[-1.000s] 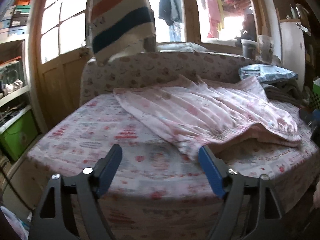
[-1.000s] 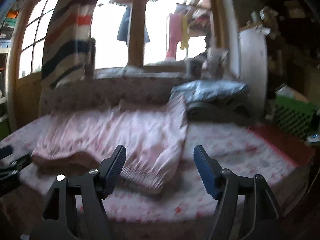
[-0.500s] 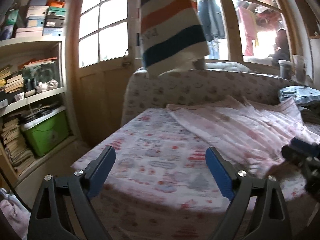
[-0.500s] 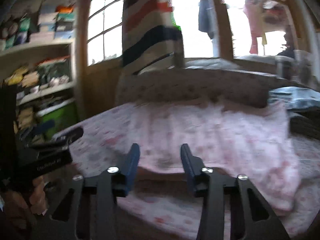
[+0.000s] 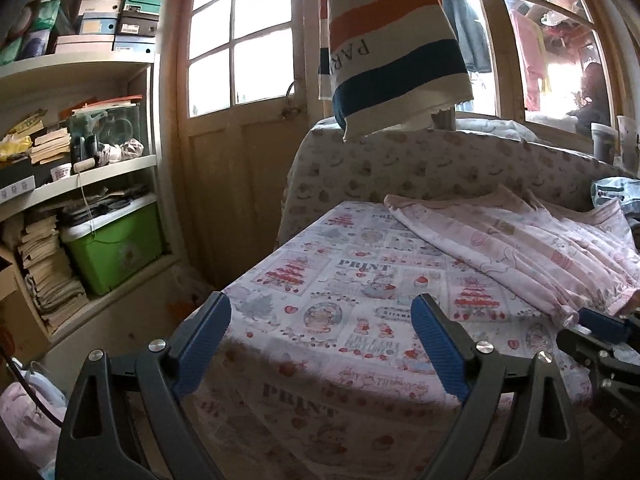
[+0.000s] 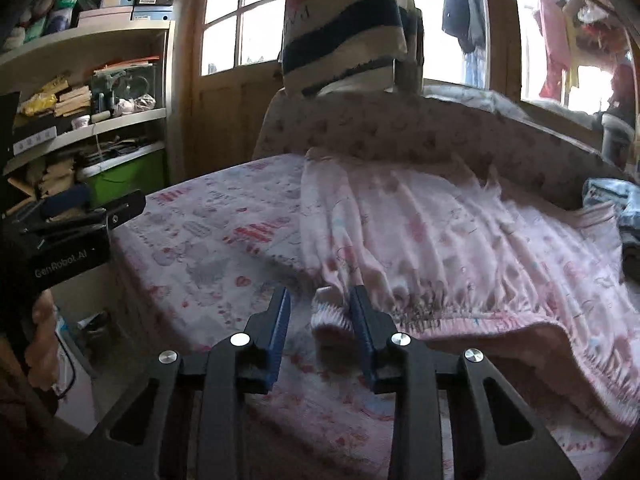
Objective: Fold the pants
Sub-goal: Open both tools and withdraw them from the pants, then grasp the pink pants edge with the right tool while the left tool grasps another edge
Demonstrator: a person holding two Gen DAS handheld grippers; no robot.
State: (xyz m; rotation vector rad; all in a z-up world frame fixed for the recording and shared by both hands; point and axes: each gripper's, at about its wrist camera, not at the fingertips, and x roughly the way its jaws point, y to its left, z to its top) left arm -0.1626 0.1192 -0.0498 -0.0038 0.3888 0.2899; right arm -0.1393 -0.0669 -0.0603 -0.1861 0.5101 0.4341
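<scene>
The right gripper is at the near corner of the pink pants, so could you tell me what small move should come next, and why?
Probably close the right gripper on the pants. Its jaws stand partly open, with the gathered waistband corner lying just between them, not yet pinched. The left gripper is wide open over bare bedsheet.

the pants (image 5: pixel 532 248) at right of the left view are pale pink with faint pink and blue prints and a ribbed pink cuff. the sheet (image 5: pixel 344 312) at centre is white with red strawberry and cake pictures and grey "print" lettering. the towel (image 5: pixel 392 36) at upper centre is cream with navy, orange and blue stripes. the bin (image 5: pixel 114 248) at left is green with a white lid. the headboard (image 5: pixel 420 168) cover is off-white with small brown motifs. both grippers (image 5: pixel 320 338) (image 6: pixel 320 316) are black with blue pads (image 5: pixel 436 350).
</scene>
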